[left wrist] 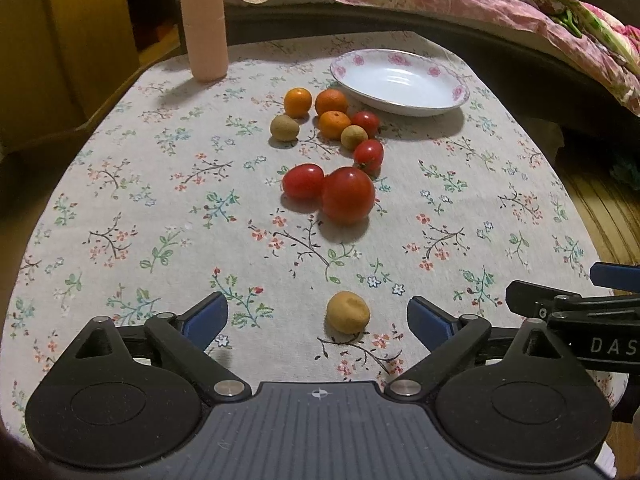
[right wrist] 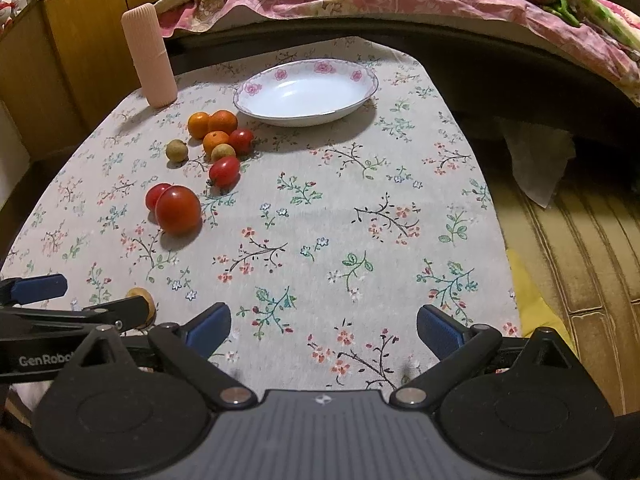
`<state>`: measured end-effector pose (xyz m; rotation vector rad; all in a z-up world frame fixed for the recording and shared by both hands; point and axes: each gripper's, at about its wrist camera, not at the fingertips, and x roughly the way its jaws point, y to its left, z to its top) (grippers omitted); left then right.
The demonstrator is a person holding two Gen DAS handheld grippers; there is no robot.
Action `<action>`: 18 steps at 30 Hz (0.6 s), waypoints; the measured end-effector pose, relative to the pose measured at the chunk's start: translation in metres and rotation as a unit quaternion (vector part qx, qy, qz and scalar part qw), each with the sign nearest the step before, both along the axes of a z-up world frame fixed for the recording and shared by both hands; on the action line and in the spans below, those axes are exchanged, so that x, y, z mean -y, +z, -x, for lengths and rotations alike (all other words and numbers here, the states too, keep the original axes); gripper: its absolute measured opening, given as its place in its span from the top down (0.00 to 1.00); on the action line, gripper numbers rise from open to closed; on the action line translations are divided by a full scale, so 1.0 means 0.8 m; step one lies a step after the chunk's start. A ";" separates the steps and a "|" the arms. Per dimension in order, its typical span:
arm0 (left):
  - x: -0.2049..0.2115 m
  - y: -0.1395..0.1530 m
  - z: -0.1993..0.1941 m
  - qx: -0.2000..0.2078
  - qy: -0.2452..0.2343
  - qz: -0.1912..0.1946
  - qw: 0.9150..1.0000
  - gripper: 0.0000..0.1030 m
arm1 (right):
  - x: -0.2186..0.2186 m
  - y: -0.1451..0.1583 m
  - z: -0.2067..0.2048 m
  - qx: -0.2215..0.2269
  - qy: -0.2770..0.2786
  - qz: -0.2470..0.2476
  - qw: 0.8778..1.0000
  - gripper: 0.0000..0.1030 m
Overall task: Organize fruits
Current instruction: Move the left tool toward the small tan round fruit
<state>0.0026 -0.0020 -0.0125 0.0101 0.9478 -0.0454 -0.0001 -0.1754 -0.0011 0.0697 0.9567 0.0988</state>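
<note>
The flowered plate [left wrist: 400,80] at the far side of the desk [left wrist: 160,200] holds nothing. All the fruit lies on the cloth in front of the plate: three oranges [left wrist: 331,102], small tomatoes [left wrist: 369,154], two tan fruits [left wrist: 284,128] and a large tomato [left wrist: 348,194]. One more tan fruit [left wrist: 347,312] sits farthest from the plate, between the spread fingers of the left hand-held gripper [left wrist: 318,318]; in the right wrist view it is half hidden. The right hand-held gripper [right wrist: 324,328] gapes wide over bare cloth.
</note>
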 end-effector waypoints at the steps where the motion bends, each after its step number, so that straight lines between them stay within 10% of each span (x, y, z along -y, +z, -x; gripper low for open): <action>1: 0.001 -0.001 0.000 -0.001 -0.001 -0.002 1.000 0.05 | 0.000 -0.001 0.000 -0.002 0.001 0.000 1.000 0.01; 18: 0.013 -0.015 -0.004 -0.010 -0.026 -0.015 0.999 0.18 | 0.001 -0.003 -0.002 -0.009 0.006 -0.007 1.000 0.02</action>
